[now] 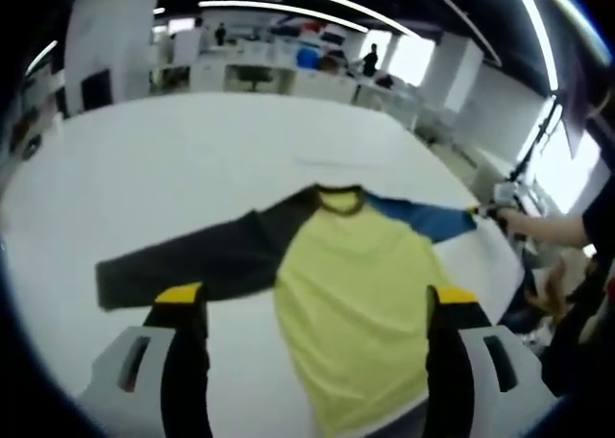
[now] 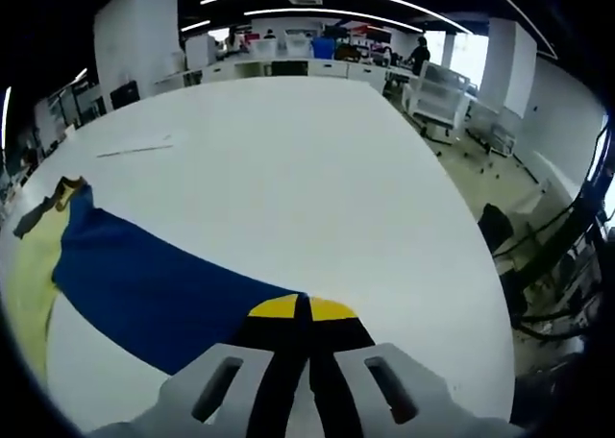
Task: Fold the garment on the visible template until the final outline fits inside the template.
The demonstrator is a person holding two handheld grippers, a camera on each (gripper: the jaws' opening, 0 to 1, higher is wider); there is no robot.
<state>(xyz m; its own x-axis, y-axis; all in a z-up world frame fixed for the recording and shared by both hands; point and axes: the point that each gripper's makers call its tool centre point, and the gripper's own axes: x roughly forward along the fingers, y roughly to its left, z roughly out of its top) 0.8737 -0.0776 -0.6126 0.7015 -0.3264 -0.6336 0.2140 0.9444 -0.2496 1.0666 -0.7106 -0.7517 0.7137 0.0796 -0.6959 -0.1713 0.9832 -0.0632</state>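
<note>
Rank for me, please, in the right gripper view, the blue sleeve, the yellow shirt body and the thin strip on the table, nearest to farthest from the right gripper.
1. blue sleeve, at the right gripper tips.
2. yellow shirt body, far left.
3. thin strip, upper left on the table.

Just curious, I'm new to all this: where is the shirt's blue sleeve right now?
The blue sleeve lies stretched across the white table, its end pinched in the shut right gripper, next to the shirt's yellow body.

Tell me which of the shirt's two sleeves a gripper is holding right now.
The blue sleeve: the right gripper has its jaws shut on its cuff end. The black sleeve lies flat on the white table, untouched, with the left gripper open above the shirt.
</note>
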